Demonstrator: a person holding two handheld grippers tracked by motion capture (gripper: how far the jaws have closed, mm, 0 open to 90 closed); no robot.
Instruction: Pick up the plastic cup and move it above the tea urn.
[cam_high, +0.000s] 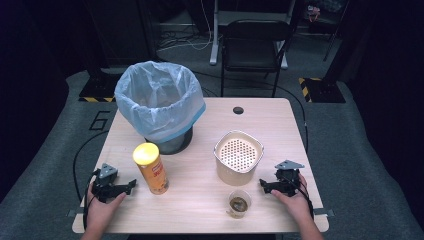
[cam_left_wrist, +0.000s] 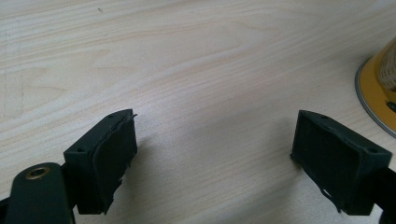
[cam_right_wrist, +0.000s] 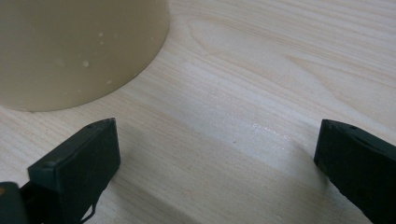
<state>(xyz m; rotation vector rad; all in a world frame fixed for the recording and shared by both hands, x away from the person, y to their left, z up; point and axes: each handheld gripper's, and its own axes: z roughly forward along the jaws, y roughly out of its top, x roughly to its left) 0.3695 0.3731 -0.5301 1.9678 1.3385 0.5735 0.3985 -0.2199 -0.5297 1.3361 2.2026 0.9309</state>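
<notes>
Both grippers parked on the tabletop (cam_high: 200, 205) at the near edge, likely a resting pose with nothing taken up so far. Left gripper (cam_high: 131, 184) down flat, pointing toward the yellow chip can (cam_high: 151, 168); jaws spread wide, nothing between them but bare wood. In the left gripper view, can base (cam_left_wrist: 376, 91) off to the side beyond one jaw, clear of the gap, not touched. Right gripper (cam_high: 261, 184) also low on the wood, jaws wide apart and empty, aimed toward the cream strainer basket (cam_high: 238, 157); in the right gripper view, basket wall (cam_right_wrist: 79, 51) ahead and to one side of the gap, near but apart.

Taking the basket as landmark: small clear cup (cam_high: 238, 203) with brownish contents just nearer than it, close beside the right gripper's tips and probably placed for an easy reach. Chip can upright, well to the left of the basket. Lined bin (cam_high: 159, 102) farther back and left of the basket, bag mouth open, presumably to receive waste. Beyond the basket, round hole in the tabletop (cam_high: 238, 110), then black chair (cam_high: 255, 42) on the floor.
</notes>
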